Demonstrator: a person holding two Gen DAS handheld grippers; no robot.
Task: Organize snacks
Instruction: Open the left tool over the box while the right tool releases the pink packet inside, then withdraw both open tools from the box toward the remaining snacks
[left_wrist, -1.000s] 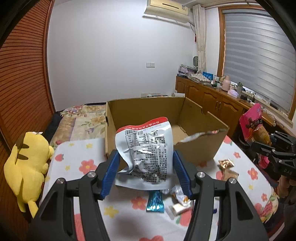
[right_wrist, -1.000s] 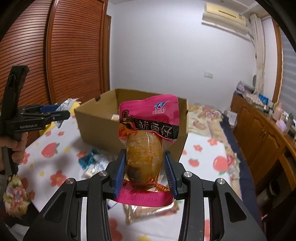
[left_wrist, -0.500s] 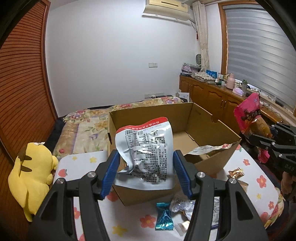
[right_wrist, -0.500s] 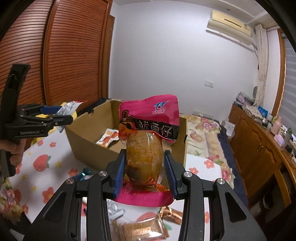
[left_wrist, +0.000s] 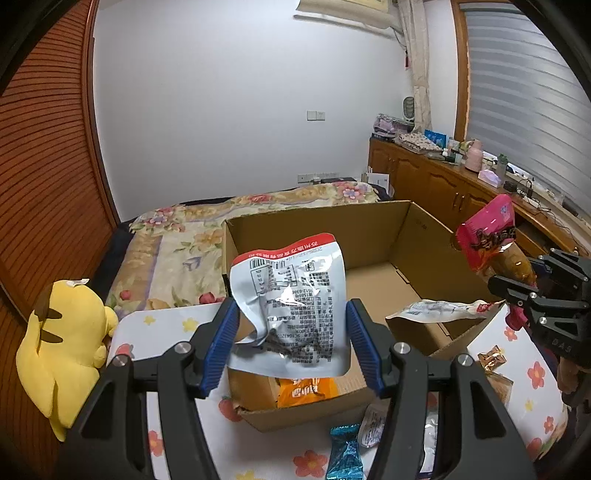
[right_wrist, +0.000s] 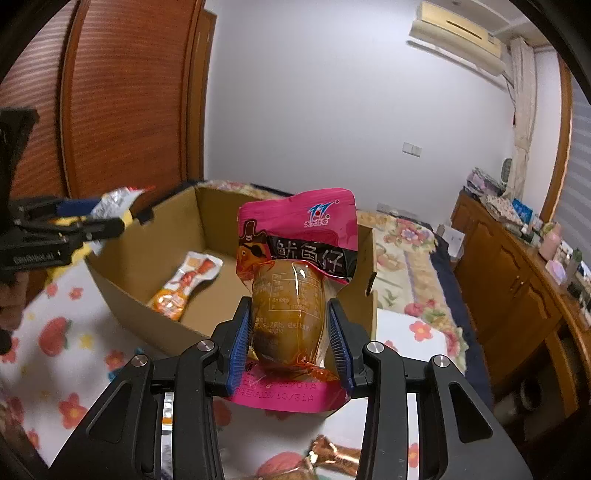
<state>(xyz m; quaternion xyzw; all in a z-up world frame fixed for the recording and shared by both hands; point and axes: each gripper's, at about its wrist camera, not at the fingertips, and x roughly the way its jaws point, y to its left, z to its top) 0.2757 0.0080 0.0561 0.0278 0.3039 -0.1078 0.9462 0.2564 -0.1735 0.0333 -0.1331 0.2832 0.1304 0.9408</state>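
Observation:
My left gripper (left_wrist: 291, 328) is shut on a silver snack packet with a red top edge (left_wrist: 291, 299), held upright over the near wall of an open cardboard box (left_wrist: 369, 232). The right gripper (right_wrist: 290, 325) is shut on a pink pouch with an amber filling (right_wrist: 295, 280), held above the box's near corner (right_wrist: 155, 317). An orange snack pack (right_wrist: 184, 284) lies on the box floor, seen as the orange pack (left_wrist: 306, 391) in the left wrist view. Each gripper shows in the other's view: the right gripper (left_wrist: 532, 291) at far right, the left gripper (right_wrist: 92, 218) at far left.
The box stands on a table with a flowered cloth (left_wrist: 162, 325). Loose sweets lie in front of it: a blue wrapped candy (left_wrist: 345, 454), a gold wrapper (left_wrist: 489, 356), a copper wrapper (right_wrist: 338, 452). A white packet (left_wrist: 439, 308) drapes over the box rim. A yellow plush toy (left_wrist: 62, 343) sits at left.
Both grippers have moved forward toward the box with their packets still held. The box now looks larger and nearer, and its floor with the orange pack has come into view.

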